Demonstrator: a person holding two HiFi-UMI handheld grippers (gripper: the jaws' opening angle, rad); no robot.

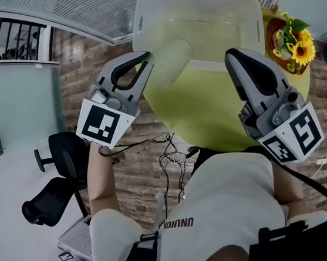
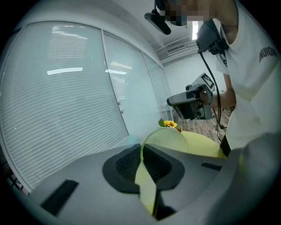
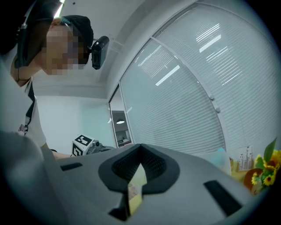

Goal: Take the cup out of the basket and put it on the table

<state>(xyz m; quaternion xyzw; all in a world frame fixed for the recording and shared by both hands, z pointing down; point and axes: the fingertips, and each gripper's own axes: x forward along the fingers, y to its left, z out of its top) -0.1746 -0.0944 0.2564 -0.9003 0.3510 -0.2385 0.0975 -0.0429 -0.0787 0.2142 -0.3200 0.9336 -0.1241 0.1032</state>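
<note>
Left gripper (image 1: 147,55) pinches the rim of a clear cup (image 1: 170,63) at the front of the basket (image 1: 143,12); right gripper (image 1: 230,52) (jaws together, empty) hovers above the yellow-green table (image 1: 212,115).

i had the head view looking steeply down past the torso onto the table (image 1: 213,112), with the left gripper (image 1: 147,60) and right gripper (image 1: 235,54) close below. left gripper view rode low behind its jaws, cup (image 2: 169,140) rim very near, and faced across the table to the right gripper (image 2: 172,102). right gripper view tilted up at the blinds (image 3: 184,88). all three shared the sunflowers (image 1: 298,48) (image 2: 170,124) (image 3: 263,173).
</note>
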